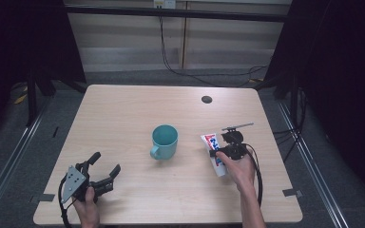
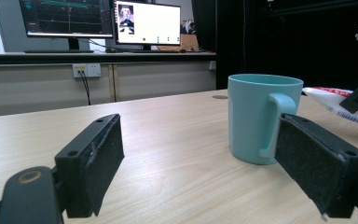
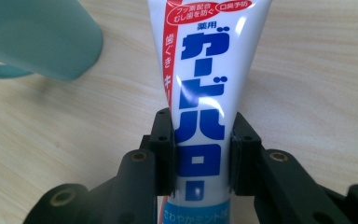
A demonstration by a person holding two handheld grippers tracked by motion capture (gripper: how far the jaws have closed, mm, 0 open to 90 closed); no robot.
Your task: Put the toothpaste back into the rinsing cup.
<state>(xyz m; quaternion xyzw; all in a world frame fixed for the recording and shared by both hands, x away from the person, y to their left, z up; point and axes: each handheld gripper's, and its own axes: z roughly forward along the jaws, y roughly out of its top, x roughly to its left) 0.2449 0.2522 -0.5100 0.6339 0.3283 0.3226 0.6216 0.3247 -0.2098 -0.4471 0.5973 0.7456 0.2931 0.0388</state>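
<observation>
Got my right gripper [image 3: 200, 158] clamped across the toothpaste tube [image 3: 200, 93] on the table, teal mug [image 1: 164, 141] just left of it. Left gripper [image 1: 103, 168] sits open, waiting its turn.

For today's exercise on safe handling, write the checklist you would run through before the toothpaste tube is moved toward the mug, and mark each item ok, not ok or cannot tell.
1. Right gripper shut on the toothpaste tube, with the fingers pressing both its sides: ok.
2. Grip centred across the tube's width: ok; the tube runs straight up between the fingers.
3. Tube lifted off the table: cannot tell.
4. Teal mug upright with its mouth open to the top: ok.
5. Left gripper open, holding nothing and apart from the mug: ok.
6. Tube's cap shut: cannot tell; that end is hidden.
</observation>
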